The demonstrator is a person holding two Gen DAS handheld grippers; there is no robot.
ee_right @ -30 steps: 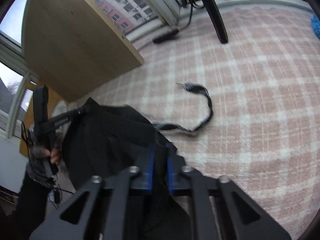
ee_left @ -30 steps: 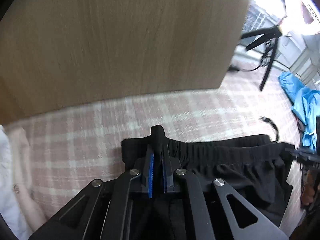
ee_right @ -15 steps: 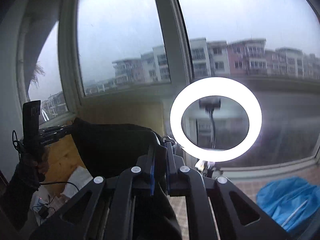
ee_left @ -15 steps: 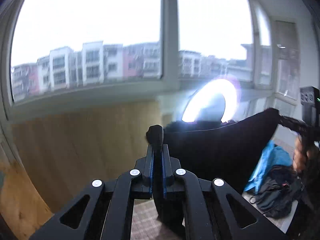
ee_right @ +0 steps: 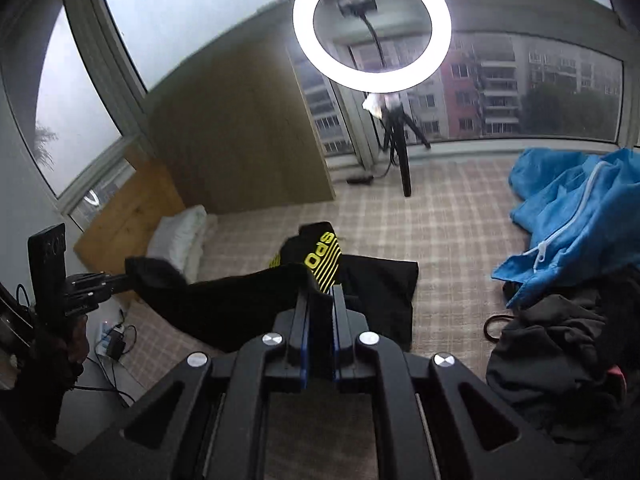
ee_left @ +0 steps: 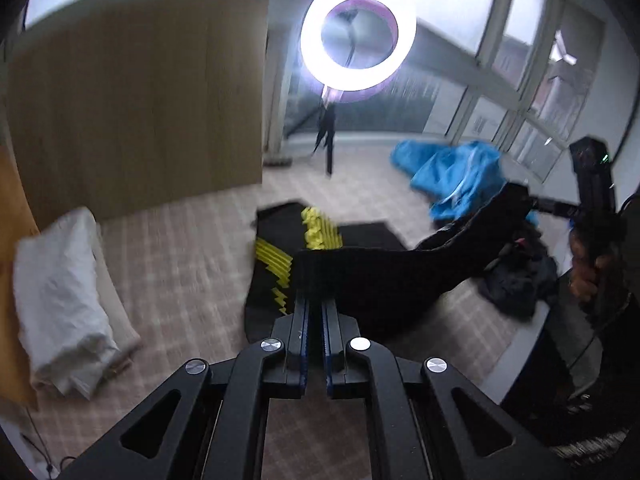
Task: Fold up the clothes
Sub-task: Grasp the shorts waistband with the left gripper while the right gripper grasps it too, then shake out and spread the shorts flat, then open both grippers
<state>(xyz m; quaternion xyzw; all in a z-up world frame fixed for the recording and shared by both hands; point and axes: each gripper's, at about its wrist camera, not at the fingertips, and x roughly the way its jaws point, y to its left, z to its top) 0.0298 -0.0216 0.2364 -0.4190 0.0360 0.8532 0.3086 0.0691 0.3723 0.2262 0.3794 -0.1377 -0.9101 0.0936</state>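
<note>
Black fabric shorts (ee_left: pixel 384 276), lying flat a second ago, now hang stretched above the checked bed cover (ee_right: pixel 452 240), pinched by both the left hand-held gripper (ee_left: pixel 314 308) and right hand-held gripper (ee_right: pixel 320 300), ready for laying down and folding.

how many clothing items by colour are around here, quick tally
Black, held up between the left gripper and right gripper: 1, the black garment
Black with yellow print, lying flat on the checked sheet: 1, the printed garment
Blue: 1, the blue jacket
Dark heap at right, items not separable: 1, the dark pile
White: 1, the white bundle
Total: 5
</note>
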